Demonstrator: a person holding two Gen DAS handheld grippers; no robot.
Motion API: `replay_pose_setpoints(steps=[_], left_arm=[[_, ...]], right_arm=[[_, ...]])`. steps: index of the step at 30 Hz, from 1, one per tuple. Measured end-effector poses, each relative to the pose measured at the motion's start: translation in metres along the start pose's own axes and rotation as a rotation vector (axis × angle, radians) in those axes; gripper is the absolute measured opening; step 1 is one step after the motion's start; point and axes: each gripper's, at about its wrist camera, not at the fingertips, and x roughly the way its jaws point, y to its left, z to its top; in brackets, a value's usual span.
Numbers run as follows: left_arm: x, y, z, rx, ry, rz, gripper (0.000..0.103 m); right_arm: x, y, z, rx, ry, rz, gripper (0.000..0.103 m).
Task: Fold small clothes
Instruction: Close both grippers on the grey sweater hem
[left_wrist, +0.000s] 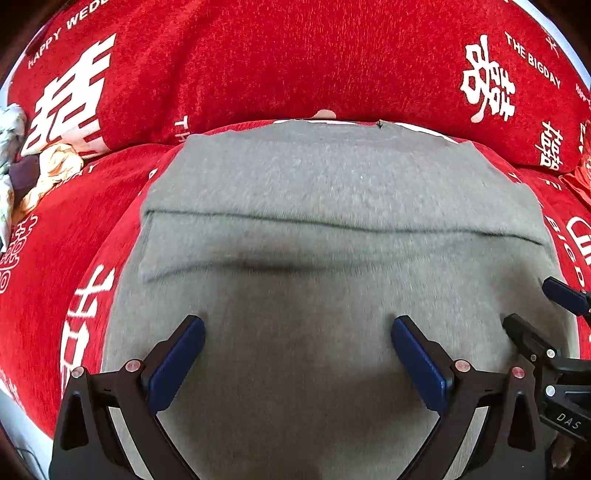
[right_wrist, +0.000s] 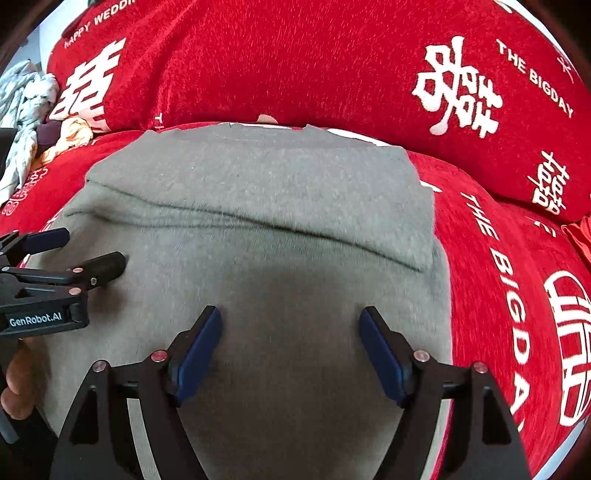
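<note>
A grey garment (left_wrist: 314, 192) lies flat on the red sofa seat, with a folded layer whose edge runs across its middle; it also shows in the right wrist view (right_wrist: 258, 184). My left gripper (left_wrist: 297, 328) is open and empty, fingers spread just above the near part of the garment. My right gripper (right_wrist: 290, 321) is open and empty above the same garment, to the right of the left one. The right gripper's fingers (left_wrist: 561, 293) show at the right edge of the left wrist view. The left gripper's fingers (right_wrist: 107, 264) show at the left of the right wrist view.
The red sofa cover (left_wrist: 258, 62) with white characters and lettering covers seat and backrest (right_wrist: 295, 55). A heap of crumpled pale and patterned clothes (left_wrist: 22, 162) lies at the left end of the seat, also in the right wrist view (right_wrist: 29, 110).
</note>
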Motion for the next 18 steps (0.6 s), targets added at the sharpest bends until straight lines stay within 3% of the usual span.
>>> replay_pose_setpoints(steps=[11, 15, 18], left_arm=[[-0.025, 0.006, -0.043, 0.016, -0.026, -0.016, 0.102], [-0.036, 0.014, -0.064, 0.052, -0.025, -0.026, 0.102], [-0.047, 0.019, -0.071, 0.044, 0.001, -0.021, 0.102]], right_arm=[[-0.03, 0.002, -0.047, -0.065, -0.062, 0.027, 0.084], [-0.042, -0.005, -0.064, -0.109, -0.05, 0.036, 0.084], [-0.05, -0.006, -0.068, -0.102, 0.017, 0.013, 0.085]])
